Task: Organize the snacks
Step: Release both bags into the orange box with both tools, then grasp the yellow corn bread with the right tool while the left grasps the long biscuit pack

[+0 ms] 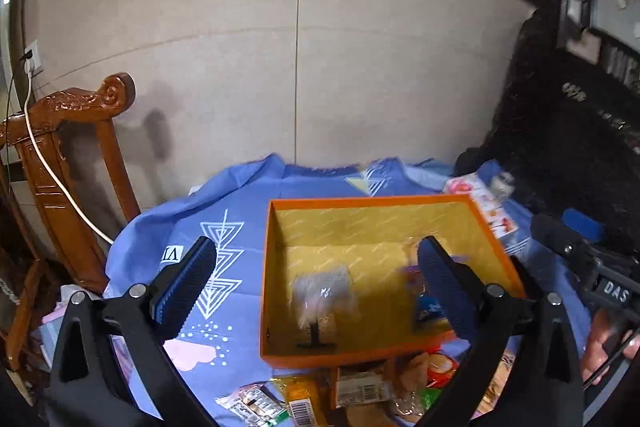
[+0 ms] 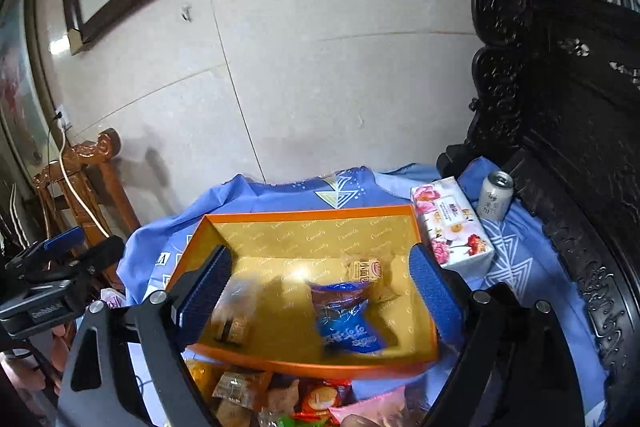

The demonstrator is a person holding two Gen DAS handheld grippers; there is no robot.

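Note:
An orange box (image 2: 304,214) with a gold lining sits on a blue cloth; it also shows in the left wrist view (image 1: 372,202). In it lie a blue snack bag (image 2: 347,319), a small beige packet (image 2: 365,269) and a clear-wrapped snack (image 2: 234,319). A pile of loose snacks (image 2: 280,399) lies in front of the box, also seen in the left wrist view (image 1: 360,387). My left gripper (image 1: 316,287) is open and empty above the box's near left part. My right gripper (image 2: 320,291) is open and empty above the box.
A floral tissue box (image 2: 452,223) and a drink can (image 2: 496,195) stand right of the box. A dark carved chair (image 2: 560,147) is at the right, a brown wooden chair (image 1: 72,147) at the left. A tiled wall is behind.

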